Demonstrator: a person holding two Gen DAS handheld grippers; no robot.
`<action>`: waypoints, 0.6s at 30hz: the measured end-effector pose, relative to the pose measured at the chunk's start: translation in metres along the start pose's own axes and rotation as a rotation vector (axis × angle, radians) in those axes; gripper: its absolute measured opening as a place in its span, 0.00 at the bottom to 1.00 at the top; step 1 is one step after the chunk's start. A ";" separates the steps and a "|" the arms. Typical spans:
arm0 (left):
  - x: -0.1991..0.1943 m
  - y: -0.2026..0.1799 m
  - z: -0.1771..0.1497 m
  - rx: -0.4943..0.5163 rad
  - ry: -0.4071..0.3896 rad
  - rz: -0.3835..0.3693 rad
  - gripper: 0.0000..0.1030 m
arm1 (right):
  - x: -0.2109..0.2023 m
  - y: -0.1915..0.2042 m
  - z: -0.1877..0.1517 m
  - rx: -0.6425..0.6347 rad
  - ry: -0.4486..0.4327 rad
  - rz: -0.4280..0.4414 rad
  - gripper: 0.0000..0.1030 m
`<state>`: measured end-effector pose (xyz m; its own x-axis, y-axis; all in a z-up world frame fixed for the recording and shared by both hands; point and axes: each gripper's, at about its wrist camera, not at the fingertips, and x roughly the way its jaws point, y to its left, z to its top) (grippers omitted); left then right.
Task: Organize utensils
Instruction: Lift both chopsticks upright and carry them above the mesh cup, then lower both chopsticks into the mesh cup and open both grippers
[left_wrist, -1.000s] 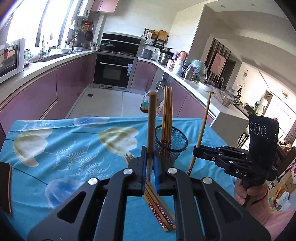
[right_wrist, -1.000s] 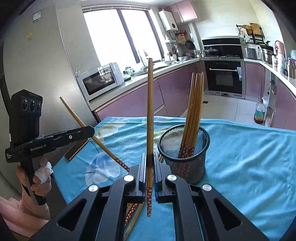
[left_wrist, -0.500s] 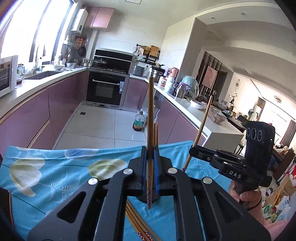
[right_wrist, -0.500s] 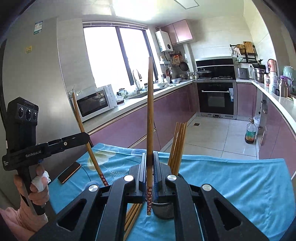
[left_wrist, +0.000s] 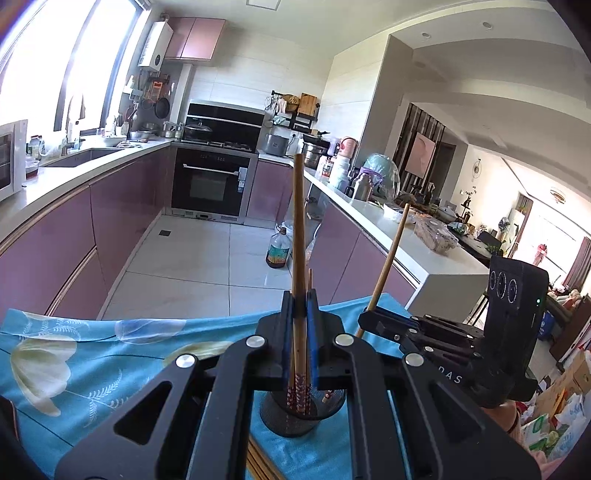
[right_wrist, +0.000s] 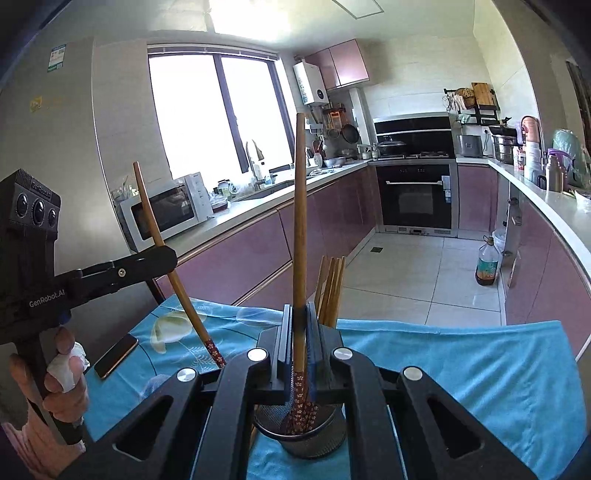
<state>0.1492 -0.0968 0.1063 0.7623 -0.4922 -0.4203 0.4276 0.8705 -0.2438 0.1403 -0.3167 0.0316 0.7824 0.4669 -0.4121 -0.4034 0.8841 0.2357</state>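
Each clenched on a single upright chopstick, the left gripper (left_wrist: 300, 332) and right gripper (right_wrist: 300, 343) are hovering over the black mesh holder (right_wrist: 299, 435) near the counter's (right_wrist: 480, 369) front edge. Both patterned tips are crowding one opening, so they are risking colliding or tipping the light holder.

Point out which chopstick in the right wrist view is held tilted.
The chopstick in the left gripper; it leans, while the right gripper's chopstick stands upright.
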 end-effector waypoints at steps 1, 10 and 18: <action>0.005 0.001 -0.001 0.001 0.010 0.005 0.07 | 0.003 -0.002 -0.002 0.004 0.006 -0.004 0.06; 0.050 0.006 -0.022 0.046 0.157 0.042 0.07 | 0.021 -0.005 -0.019 0.014 0.091 0.001 0.06; 0.082 0.007 -0.043 0.076 0.263 0.051 0.08 | 0.038 -0.008 -0.028 0.033 0.189 -0.011 0.07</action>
<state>0.1945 -0.1312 0.0327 0.6358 -0.4238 -0.6451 0.4346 0.8872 -0.1546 0.1603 -0.3060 -0.0102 0.6822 0.4551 -0.5723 -0.3773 0.8895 0.2576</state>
